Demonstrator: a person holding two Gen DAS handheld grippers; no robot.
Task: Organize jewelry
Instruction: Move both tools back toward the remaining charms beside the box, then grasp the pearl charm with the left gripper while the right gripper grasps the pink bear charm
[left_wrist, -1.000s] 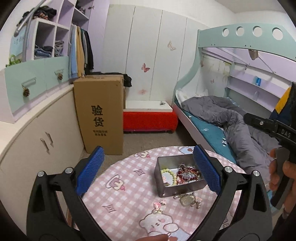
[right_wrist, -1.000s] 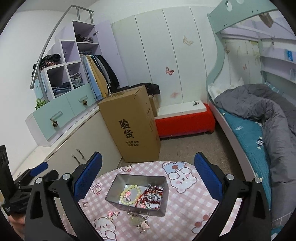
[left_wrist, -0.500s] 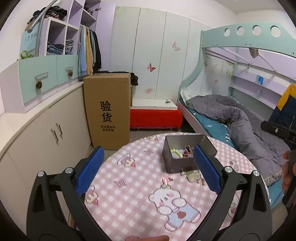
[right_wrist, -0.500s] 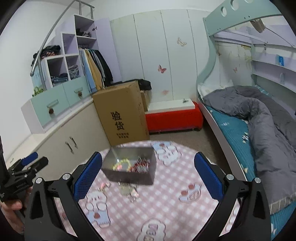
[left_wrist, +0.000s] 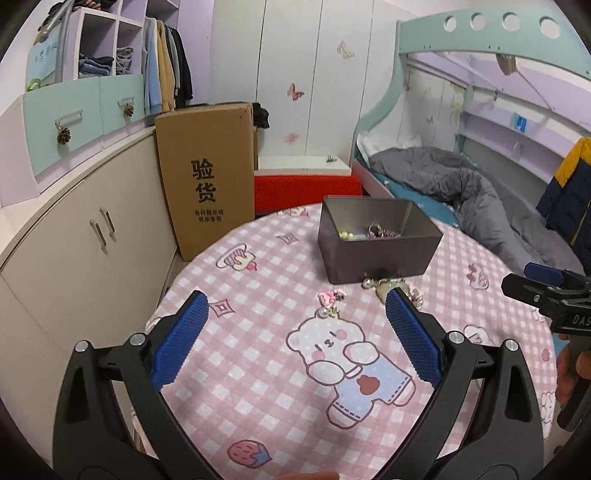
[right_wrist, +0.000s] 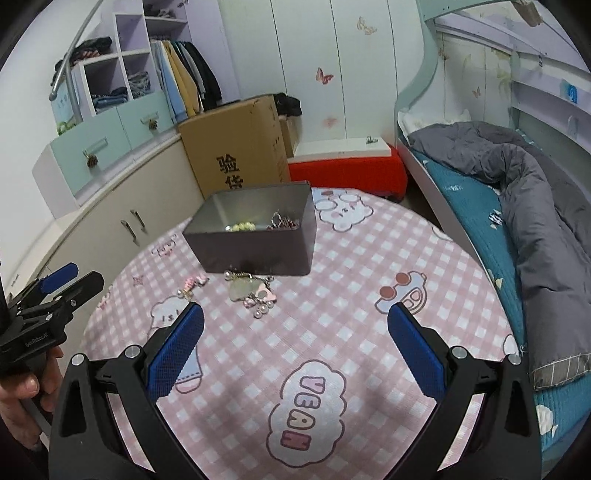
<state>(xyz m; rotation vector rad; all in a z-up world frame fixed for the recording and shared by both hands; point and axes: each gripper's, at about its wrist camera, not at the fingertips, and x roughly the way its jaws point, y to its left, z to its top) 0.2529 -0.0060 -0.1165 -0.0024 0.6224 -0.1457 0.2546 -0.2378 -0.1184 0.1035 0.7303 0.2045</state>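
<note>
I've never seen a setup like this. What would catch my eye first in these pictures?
Probably the pink checked tablecloth with its cartoon bears, covering the round table in the foreground. On it stands an open grey metal tin with beads and trinkets inside, and a few loose charms lie on the cloth just in front of the tin. The blue-padded left gripper and right gripper frame each view, both wide open and empty.

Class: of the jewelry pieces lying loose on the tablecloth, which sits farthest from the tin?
The small pink charm with pearls; the silver pendant cluster lies against the tin.
</note>
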